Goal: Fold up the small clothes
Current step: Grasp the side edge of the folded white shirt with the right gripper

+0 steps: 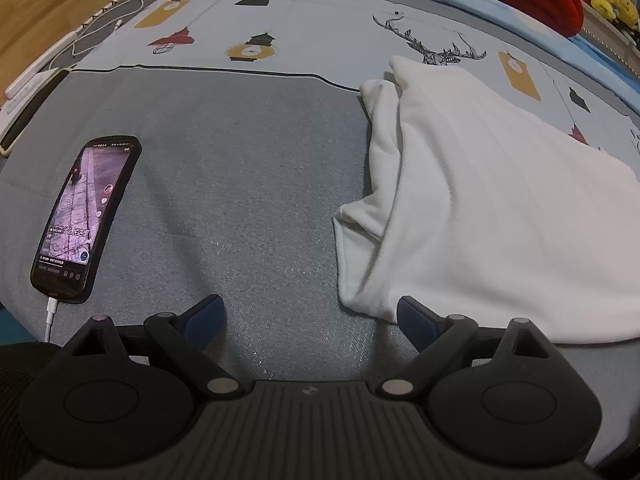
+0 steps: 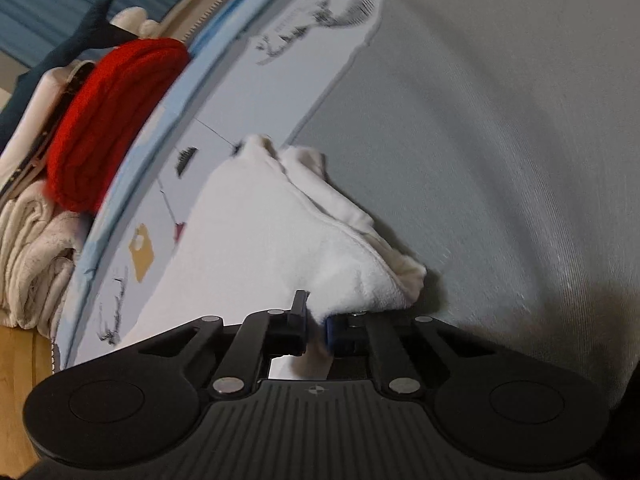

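Observation:
A white garment (image 1: 472, 200) lies partly folded on the grey mat (image 1: 240, 184), one flap tucked along its left side. My left gripper (image 1: 310, 316) hovers above the mat with its jaws wide apart. Its right fingertip (image 1: 412, 314) is at the garment's near left corner, and nothing sits between the pads. In the right wrist view the same white garment (image 2: 260, 232) runs away from the camera. My right gripper (image 2: 316, 328) is shut on its near edge, with white cloth pinched between the blue pads and bunched up just beyond them.
A lit phone (image 1: 86, 220) on a white cable lies on the mat's left part. A patterned sheet (image 1: 320, 36) runs behind the mat. Red clothing (image 2: 108, 120) and a cream towel (image 2: 32, 256) are piled along the sheet's far side. Wooden floor (image 1: 48, 0) borders the bedding.

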### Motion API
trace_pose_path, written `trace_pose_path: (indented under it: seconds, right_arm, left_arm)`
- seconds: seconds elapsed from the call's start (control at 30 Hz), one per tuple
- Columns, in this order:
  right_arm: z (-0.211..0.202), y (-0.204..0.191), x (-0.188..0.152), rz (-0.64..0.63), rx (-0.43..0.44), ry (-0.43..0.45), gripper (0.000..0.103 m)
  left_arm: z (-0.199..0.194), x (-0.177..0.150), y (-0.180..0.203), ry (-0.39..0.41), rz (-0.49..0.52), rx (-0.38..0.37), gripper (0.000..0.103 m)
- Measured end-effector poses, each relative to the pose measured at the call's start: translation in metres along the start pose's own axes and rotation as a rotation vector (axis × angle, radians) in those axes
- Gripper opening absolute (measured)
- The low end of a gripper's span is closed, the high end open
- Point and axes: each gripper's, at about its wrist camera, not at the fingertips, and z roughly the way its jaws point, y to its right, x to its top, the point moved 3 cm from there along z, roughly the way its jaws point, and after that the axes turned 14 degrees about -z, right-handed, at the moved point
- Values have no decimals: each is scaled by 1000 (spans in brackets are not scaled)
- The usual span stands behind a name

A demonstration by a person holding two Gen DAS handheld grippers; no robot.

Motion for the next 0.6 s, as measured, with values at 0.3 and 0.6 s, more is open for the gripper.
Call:
trace_pose_path:
  seconds: [0.3, 0.6]
  right_arm:
    - [6, 8, 11, -51, -98, -18, 8]
    - [16, 6, 8, -83, -128, -44, 8]
  left_arm:
    - [3, 2, -4, -15, -24, 14, 95]
    - [7, 1, -4, -22, -20, 31, 95]
